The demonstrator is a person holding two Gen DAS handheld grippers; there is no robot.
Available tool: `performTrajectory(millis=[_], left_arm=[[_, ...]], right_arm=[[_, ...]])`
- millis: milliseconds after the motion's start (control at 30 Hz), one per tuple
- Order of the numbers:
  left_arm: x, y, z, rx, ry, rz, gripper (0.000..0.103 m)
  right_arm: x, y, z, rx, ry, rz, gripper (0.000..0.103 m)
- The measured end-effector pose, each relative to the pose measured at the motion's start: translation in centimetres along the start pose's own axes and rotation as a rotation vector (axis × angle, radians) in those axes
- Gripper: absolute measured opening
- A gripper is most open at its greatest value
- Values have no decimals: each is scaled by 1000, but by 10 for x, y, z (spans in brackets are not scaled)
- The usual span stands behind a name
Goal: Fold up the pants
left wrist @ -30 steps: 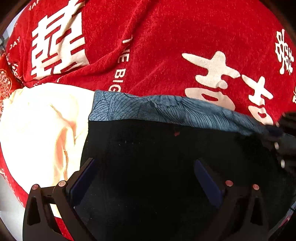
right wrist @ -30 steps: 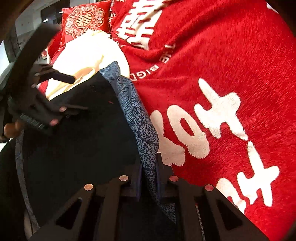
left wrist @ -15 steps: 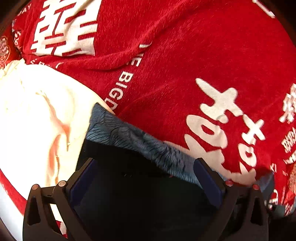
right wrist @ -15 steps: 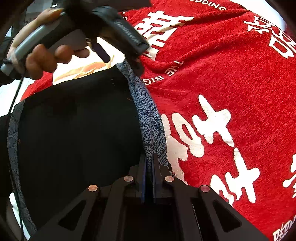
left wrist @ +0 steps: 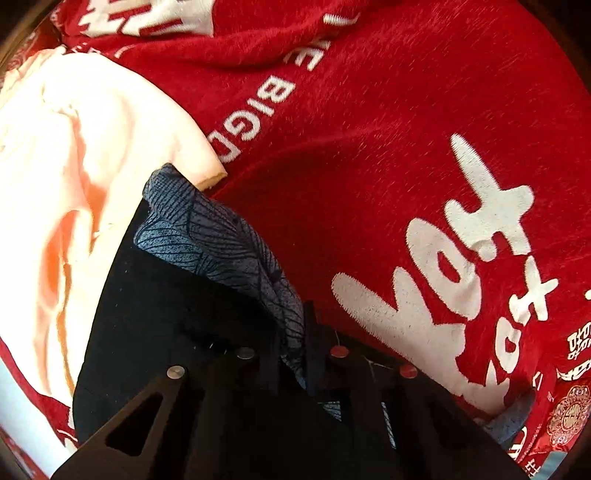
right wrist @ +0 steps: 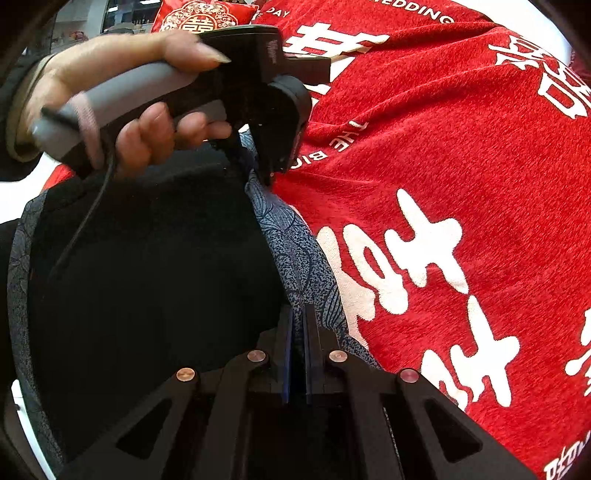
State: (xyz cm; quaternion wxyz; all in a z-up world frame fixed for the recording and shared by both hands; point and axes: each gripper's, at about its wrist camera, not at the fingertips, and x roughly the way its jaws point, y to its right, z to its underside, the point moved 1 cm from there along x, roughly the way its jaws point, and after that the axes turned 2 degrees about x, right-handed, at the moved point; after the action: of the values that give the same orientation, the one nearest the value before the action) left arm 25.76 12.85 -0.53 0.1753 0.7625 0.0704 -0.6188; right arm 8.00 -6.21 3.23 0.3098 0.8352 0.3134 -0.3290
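1. While the black pants point(right wrist: 147, 266) lie spread over a red blanket point(right wrist: 461, 155) printed with white characters, both tools are clamped on the same patterned blue-grey waistband point(right wrist: 303, 266) along the garment's edge.
2. The right tool point(right wrist: 298, 325), seen from its own camera, has its fingers drawn together on the waistband, with the band running away from it across the blanket.
3. Farther along that band, the left tool point(right wrist: 258, 173) points steeply down, and a hand point(right wrist: 122, 107) grips its grey handle; a dark cable hangs from the handle over the black cloth.
4. The left wrist view shows the left tool point(left wrist: 291, 339) pinching a gathered fold of the waistband point(left wrist: 221, 240), its fingers pressed close with the fabric between them.
5. A pale peach cloth point(left wrist: 74, 166) lies on the blanket just beside the pants' corner, touching the end of the waistband.
6. A red cushion point(right wrist: 199, 18) with a gold emblem sits at the far end of the blanket.
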Motion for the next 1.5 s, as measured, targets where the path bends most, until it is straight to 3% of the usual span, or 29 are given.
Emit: performTrajectory(millis=[233, 267, 300, 333, 400, 533, 567, 600, 633, 667, 733, 867, 1033, 1167, 1267, 1500], left_arm=[[-23, -4, 17, 0, 62, 10, 8], [-25, -4, 18, 0, 65, 12, 8], [-27, -5, 17, 1, 68, 13, 8], [-30, -4, 19, 2, 71, 13, 8], [-33, -1, 12, 8, 74, 9, 8], [-36, 2, 13, 20, 82, -6, 8], [-36, 2, 14, 21, 82, -6, 8], [-38, 2, 14, 22, 82, -3, 9], [-42, 1, 16, 22, 82, 5, 9], [-47, 1, 17, 25, 89, 5, 9], [-60, 0, 22, 36, 109, 18, 9], [-97, 0, 41, 79, 171, 45, 8], [-156, -17, 90, 112, 271, 84, 8], [-180, -49, 138, 90, 294, 130, 8], [-173, -78, 172, 40, 263, 144, 9], [-104, -130, 225, -112, 38, 154, 9]], right_arm=[[-12, 24, 4, 76, 9, -55, 7], [-12, 29, 6, 82, 3, -72, 24], [-8, 39, 9, 96, -27, -102, 78], [-4, 45, 11, 106, -51, -123, 102], [0, 60, 16, 112, -42, -187, 102], [29, 87, 12, 183, -106, -252, 102], [38, 90, 12, 201, -130, -278, 90], [48, 93, 12, 217, -167, -334, 28], [56, 92, 12, 232, -214, -397, 9], [61, 90, 11, 237, -249, -404, 11], [48, 81, 8, 173, -227, -386, 11], [1, 71, 6, 172, -146, -323, 10], [-67, 33, -1, 109, -48, -193, 10], [-113, -18, 4, 41, 1, -89, 10], [-122, -61, 18, -45, 2, 11, 10], [-89, -127, 67, 2, -89, 14, 11]])
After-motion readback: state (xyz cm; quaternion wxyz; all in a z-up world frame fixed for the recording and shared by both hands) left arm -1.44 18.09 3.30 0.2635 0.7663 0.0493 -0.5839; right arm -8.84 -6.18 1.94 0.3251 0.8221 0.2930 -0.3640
